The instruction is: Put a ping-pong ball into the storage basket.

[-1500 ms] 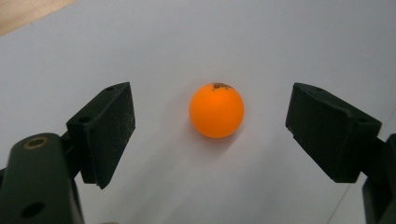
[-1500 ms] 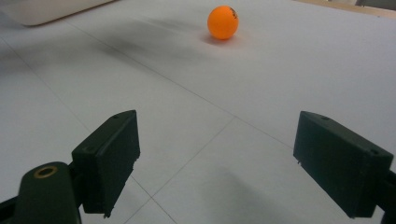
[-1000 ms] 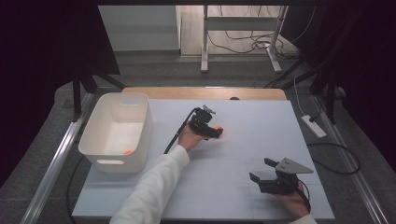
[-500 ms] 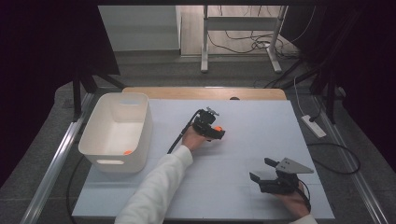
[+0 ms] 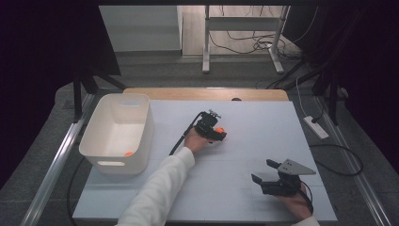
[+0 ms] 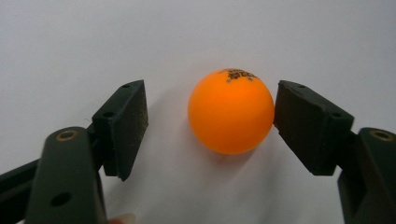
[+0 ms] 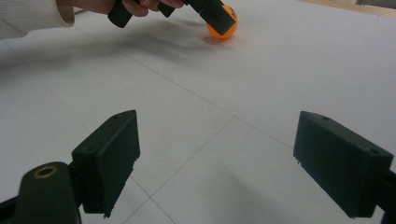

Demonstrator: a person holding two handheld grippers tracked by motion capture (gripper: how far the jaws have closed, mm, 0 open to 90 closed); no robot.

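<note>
Left gripper [image 6: 210, 119]: jaws have just been closing around the orange ball [image 6: 231, 111]; one pad touches the ball's side, the other stands apart from it with a gap. Not yet clamped, ball unheld.
Ball: rests on the white table [image 5: 263, 117], mid-table, dark print on its top.
Left hand [image 5: 195, 140]: compared with a second ago it sits slightly nearer the table's middle, gripper [image 5: 217, 133] lowered over the ball; white sleeve [image 5: 160, 188] reaches in from the near edge.
Right gripper [image 7: 215, 158]: jaws wide apart, nothing between them, near the table's right front corner, same spot as before.
Bin [image 5: 117, 132]: white tub at the left edge, small orange object [image 5: 128, 153] inside, unchanged.
</note>
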